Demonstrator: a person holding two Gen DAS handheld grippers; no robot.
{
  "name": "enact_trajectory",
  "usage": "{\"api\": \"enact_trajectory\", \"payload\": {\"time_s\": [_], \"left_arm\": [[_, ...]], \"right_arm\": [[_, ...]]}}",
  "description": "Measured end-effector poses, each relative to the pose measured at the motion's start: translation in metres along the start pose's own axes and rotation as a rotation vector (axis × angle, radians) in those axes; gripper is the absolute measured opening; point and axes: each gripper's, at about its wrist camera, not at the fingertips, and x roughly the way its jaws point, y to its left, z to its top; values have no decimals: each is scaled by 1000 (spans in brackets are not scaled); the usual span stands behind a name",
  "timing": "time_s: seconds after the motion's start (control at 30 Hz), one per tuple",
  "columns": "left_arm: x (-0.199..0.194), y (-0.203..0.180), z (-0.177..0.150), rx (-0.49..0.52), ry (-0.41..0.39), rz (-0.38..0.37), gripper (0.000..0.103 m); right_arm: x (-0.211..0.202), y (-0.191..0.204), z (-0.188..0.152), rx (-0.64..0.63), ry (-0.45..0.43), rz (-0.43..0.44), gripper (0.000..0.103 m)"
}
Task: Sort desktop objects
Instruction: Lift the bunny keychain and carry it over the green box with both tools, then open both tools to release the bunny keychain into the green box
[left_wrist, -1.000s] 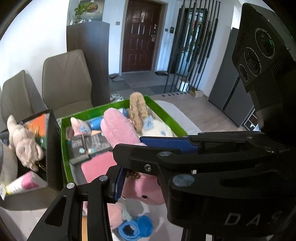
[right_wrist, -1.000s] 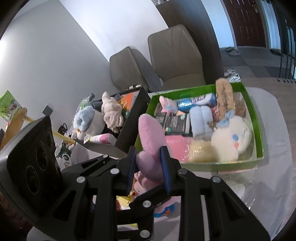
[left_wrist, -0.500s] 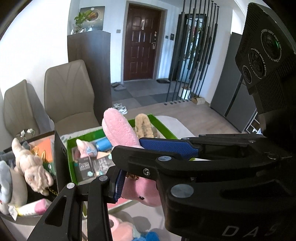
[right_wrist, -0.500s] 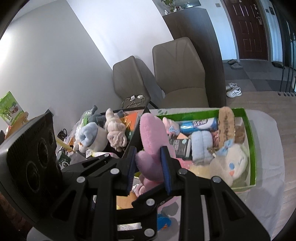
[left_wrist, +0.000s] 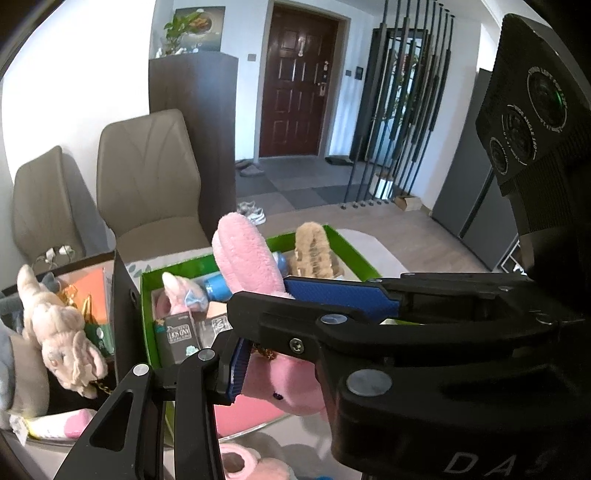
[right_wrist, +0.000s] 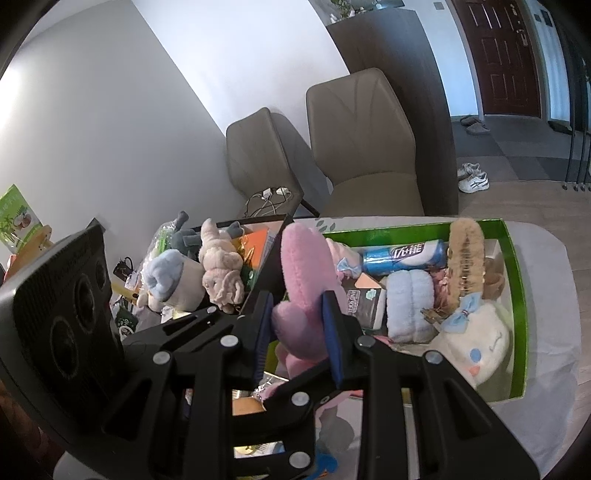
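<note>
A pink plush bunny (left_wrist: 291, 384) hangs above the table, held by both grippers. In the right wrist view my right gripper (right_wrist: 297, 328) is shut on the bunny's long pink ear (right_wrist: 303, 273). In the left wrist view my left gripper (left_wrist: 284, 376) is shut on the bunny's head; one blue pad (left_wrist: 236, 369) shows, and the other finger is hidden behind the right gripper (left_wrist: 295, 302), which reaches in from the right. Beyond stand a green box (right_wrist: 517, 280) holding several soft toys and a black box (right_wrist: 266, 266) to its left.
The green box holds a white plush with a blue bow (right_wrist: 476, 343), a blue tube (right_wrist: 402, 254) and a tan furry clip (right_wrist: 465, 254). A beige plush (right_wrist: 221, 269) leans on the black box. Two chairs (right_wrist: 362, 147) stand behind. More plush items (left_wrist: 236, 461) lie below.
Both grippers have drawn back together with the pink bunny. The green box now sits lower and farther off in both views, and more of the black box shows. Both grips are unchanged.
</note>
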Motion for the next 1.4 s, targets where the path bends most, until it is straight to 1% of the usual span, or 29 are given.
{"api": "enact_trajectory", "payload": {"time_s": [0.43, 0.7, 1.0, 1.03, 1.07, 1.1, 1.13, 1.17, 1.2, 1.27, 1.37, 1.4], "left_arm": [[33, 21, -12, -57, 89, 2, 41], [48, 23, -20, -80, 133, -2, 41], [59, 27, -26, -96, 186, 18, 42], [58, 28, -25, -97, 191, 21, 42], [57, 27, -25, -97, 191, 30, 45], [52, 26, -23, -90, 170, 60, 48], [49, 25, -22, -86, 155, 79, 55], [44, 24, -20, -81, 140, 95, 60], [41, 23, -20, -79, 132, 96, 64], [36, 21, -19, -73, 113, 109, 68], [32, 21, -17, -69, 93, 124, 69], [30, 21, -17, -66, 85, 141, 69]], "right_arm": [[43, -19, -6, 43, 76, 2, 29], [58, -29, -11, 72, 111, -3, 29], [75, -41, -15, 109, 149, -12, 29], [75, -41, -15, 112, 152, -19, 31], [76, -42, -15, 115, 153, -24, 37], [75, -43, -14, 119, 149, -35, 49], [73, -44, -15, 121, 147, -43, 59], [74, -43, -15, 126, 151, -45, 71], [73, -42, -15, 127, 148, -35, 73], [71, -39, -14, 118, 139, -25, 73], [66, -35, -13, 107, 117, -28, 73], [65, -35, -12, 106, 112, -26, 74]]}}
